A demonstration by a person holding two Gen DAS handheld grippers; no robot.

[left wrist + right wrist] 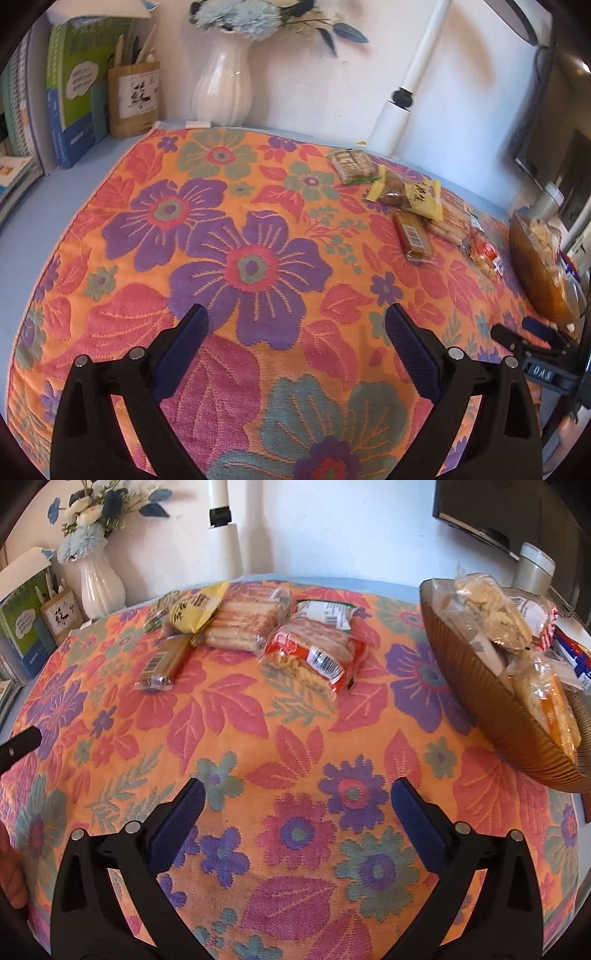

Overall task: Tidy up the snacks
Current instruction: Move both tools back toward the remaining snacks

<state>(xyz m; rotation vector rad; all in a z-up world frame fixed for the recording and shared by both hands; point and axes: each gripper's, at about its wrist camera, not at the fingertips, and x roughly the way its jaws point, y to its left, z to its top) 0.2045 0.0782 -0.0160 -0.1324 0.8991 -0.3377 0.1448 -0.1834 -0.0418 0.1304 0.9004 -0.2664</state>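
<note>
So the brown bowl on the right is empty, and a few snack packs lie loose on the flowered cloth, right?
Not quite. The brown bowl is not empty: the right wrist view shows several snack packs in it. The rest holds: a few more packs lie loose on the flowered cloth.

Wide bare stretch of floral cloth (295, 738) is lying open ahead of both grippers. Packets (314, 646) are crowding the far middle in a loose row, some touching or overlapping. Bowl (491, 716), heaped with packets, is blocking the right side. Vase (223, 88), lamp post (406, 88) and books (74, 92) are lining the back wall.
</note>
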